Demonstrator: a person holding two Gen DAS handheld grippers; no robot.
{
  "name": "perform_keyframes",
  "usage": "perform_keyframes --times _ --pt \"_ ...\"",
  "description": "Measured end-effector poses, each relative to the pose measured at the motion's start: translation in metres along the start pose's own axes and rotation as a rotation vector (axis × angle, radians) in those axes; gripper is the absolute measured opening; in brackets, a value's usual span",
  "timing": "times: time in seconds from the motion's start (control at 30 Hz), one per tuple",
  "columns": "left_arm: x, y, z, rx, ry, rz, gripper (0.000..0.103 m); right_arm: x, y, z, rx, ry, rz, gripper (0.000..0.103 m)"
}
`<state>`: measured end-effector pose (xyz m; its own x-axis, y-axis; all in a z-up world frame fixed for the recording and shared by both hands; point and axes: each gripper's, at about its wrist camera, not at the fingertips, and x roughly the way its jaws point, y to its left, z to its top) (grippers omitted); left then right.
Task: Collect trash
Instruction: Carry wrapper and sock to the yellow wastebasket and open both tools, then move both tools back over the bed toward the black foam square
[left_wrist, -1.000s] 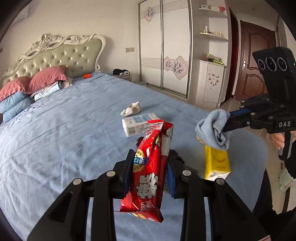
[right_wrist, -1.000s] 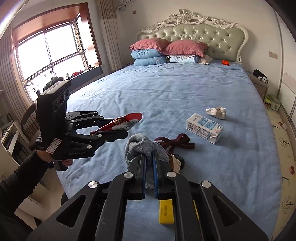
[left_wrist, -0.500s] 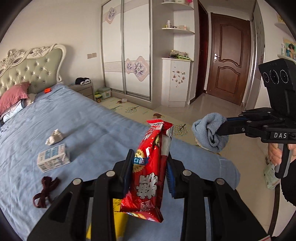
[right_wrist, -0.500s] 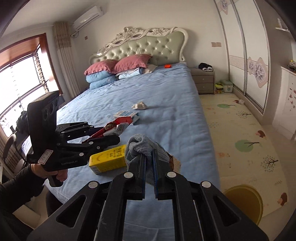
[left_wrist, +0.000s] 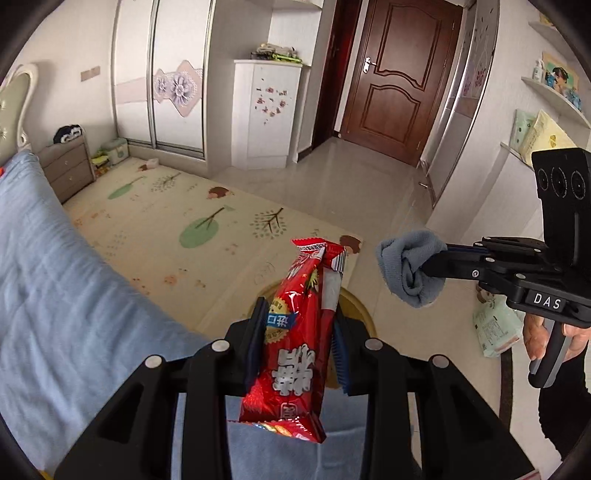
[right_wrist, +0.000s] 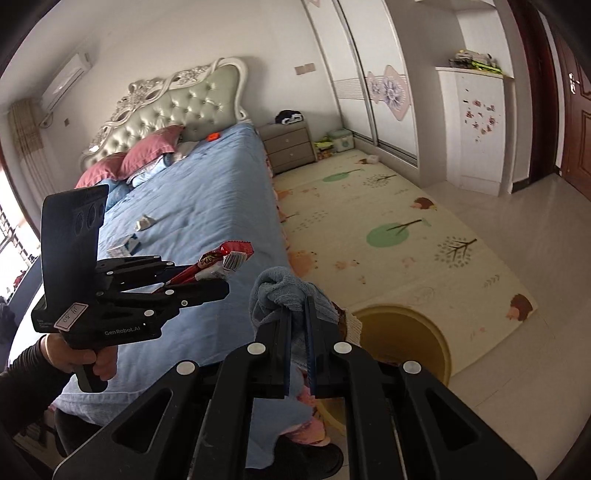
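Both views swing from blue-quilted bed (right_wrist: 207, 206) to round yellow bin (right_wrist: 406, 332); our left hand-held gripper (left_wrist: 299, 350) clamps glossy red snack wrapper (left_wrist: 299, 332), right hand-held gripper (right_wrist: 297, 332) clamps crumpled grey-blue cloth (right_wrist: 288, 291), poised for dumping.

A bed with a blue cover (right_wrist: 207, 206) runs away up and left of the right gripper's fingers. On it lie pink pillows (right_wrist: 147, 153) by the headboard, a small orange thing (right_wrist: 211, 137) near them, a crumpled white scrap (right_wrist: 144, 222) and a small carton (right_wrist: 125, 246) further down. Right of the fingers, the floor (right_wrist: 524, 221) carries a patterned play mat (right_wrist: 388, 236), a yellow bin (right_wrist: 406, 343) at the mat's near edge, and a bedside cabinet (right_wrist: 290, 146).
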<state>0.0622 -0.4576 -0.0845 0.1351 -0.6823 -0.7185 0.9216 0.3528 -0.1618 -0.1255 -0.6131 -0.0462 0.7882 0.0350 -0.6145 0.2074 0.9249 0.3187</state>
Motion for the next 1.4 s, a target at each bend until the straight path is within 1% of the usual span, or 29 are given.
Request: perform_keyframes --times 0.13,0.23,0.27,0.33,0.37,0.4,0.43,0.47,0.5,0.53,0.63,0.7,0.83,0.93,1.1,1.23,1.33,1.4 --pt "0.043 -0.006 0.013 -0.027 0.058 -0.060 0.033 0.008 -0.033 -0.007 0.048 0.019 -0.026 0.007" --pt "0.068 -0.009 0.020 -0.047 0.091 -0.092 0.033 0.017 -0.053 -0.013 0.075 0.035 -0.035 0.007" --pt "0.074 -0.009 0.023 -0.057 0.102 -0.100 0.035 0.021 -0.059 -0.014 0.081 0.038 -0.046 0.007" --pt "0.088 -0.008 0.030 -0.085 0.115 -0.092 0.064 0.032 -0.070 -0.017 0.091 0.052 -0.066 0.012" --pt "0.094 -0.006 0.032 -0.105 0.113 -0.070 0.094 0.041 -0.075 -0.020 0.092 0.075 -0.084 0.035" --pt "0.097 -0.005 0.033 -0.130 0.095 -0.036 0.099 0.049 -0.081 -0.021 0.101 0.088 -0.124 0.069" --pt "0.101 -0.004 0.035 -0.146 0.092 -0.030 0.099 0.053 -0.087 -0.027 0.107 0.085 -0.165 0.075" --pt "0.105 -0.004 0.036 -0.153 0.107 -0.053 0.099 0.058 -0.091 -0.031 0.106 0.087 -0.185 0.071" --pt "0.108 -0.004 0.037 -0.158 0.120 -0.066 0.099 0.064 -0.095 -0.036 0.109 0.109 -0.181 0.068" --pt "0.109 -0.003 0.037 -0.153 0.122 -0.060 0.099 0.068 -0.100 -0.041 0.128 0.124 -0.164 0.067" --pt "0.109 -0.012 0.036 -0.097 0.127 -0.047 0.099 0.070 -0.114 -0.052 0.207 0.126 -0.118 0.067" --pt "0.107 -0.016 0.036 -0.066 0.120 -0.038 0.099 0.065 -0.115 -0.056 0.227 0.120 -0.115 0.067" --pt "0.096 -0.020 0.035 -0.056 0.103 -0.050 0.099 0.053 -0.112 -0.053 0.230 0.102 -0.115 0.067" --pt "0.086 -0.021 0.034 -0.053 0.092 -0.046 0.099 0.044 -0.105 -0.045 0.202 0.084 -0.130 0.067" --pt "0.061 -0.024 0.031 -0.038 0.057 -0.035 0.099 0.027 -0.086 -0.037 0.158 0.057 -0.154 0.067" --pt "0.029 -0.025 0.025 -0.024 0.004 0.005 0.099 0.014 -0.067 -0.031 0.136 0.018 -0.164 0.067" --pt "-0.003 -0.021 0.014 -0.022 -0.046 0.041 0.099 0.005 -0.043 -0.028 0.109 -0.029 -0.152 0.068" --pt "-0.026 -0.016 0.002 -0.020 -0.078 0.080 0.099 0.001 -0.021 -0.026 0.070 -0.065 -0.133 0.073"
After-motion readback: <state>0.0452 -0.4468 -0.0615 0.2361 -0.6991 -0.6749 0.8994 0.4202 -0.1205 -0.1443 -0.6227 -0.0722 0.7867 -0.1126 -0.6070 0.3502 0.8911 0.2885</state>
